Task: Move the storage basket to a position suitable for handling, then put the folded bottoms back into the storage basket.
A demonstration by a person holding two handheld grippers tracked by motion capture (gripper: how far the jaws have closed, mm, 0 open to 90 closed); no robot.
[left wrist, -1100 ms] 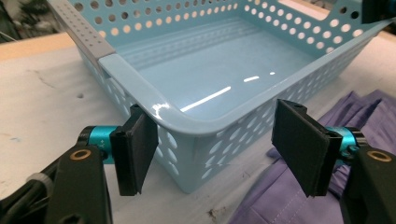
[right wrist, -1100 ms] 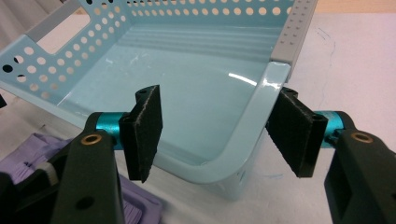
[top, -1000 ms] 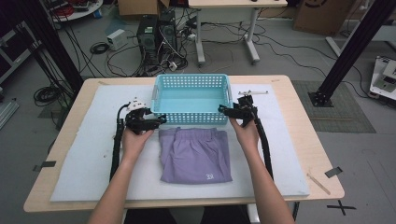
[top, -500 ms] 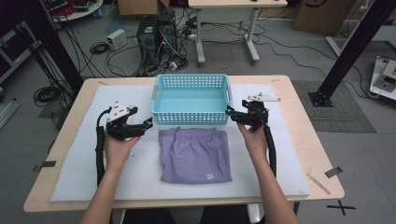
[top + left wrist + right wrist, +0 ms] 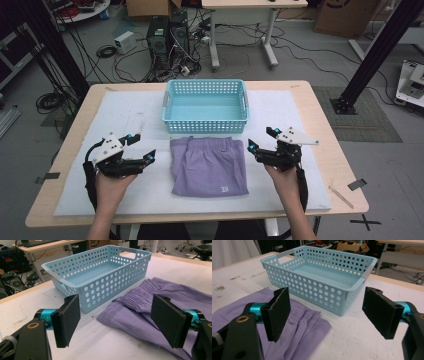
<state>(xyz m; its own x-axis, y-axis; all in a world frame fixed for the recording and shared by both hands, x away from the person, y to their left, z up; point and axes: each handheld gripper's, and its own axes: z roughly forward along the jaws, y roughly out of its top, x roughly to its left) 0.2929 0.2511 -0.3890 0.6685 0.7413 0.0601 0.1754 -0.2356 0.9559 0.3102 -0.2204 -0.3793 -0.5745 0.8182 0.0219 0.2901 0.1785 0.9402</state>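
Purple shorts [image 5: 210, 165] lie folded flat on the white mat [image 5: 310, 192], just in front of the blue basket [image 5: 205, 106], waistband edge toward the basket and nearly touching its front wall. Long axis runs front-to-back, away from the basket toward the person. Basket is empty.

Left gripper [image 5: 140, 150] rests left of the shorts, jaws spread wide, holding nothing; in the left gripper view the gathered waistband [image 5: 140, 293] sits ahead between the jaws. Right gripper [image 5: 260, 139] rests right of the shorts, jaws also spread, empty, just beside the cloth's right edge.

Judgement: right gripper is the nearer one. The shorts lie between the two grippers, so each would close in sideways on the waistband corners nearest the basket.
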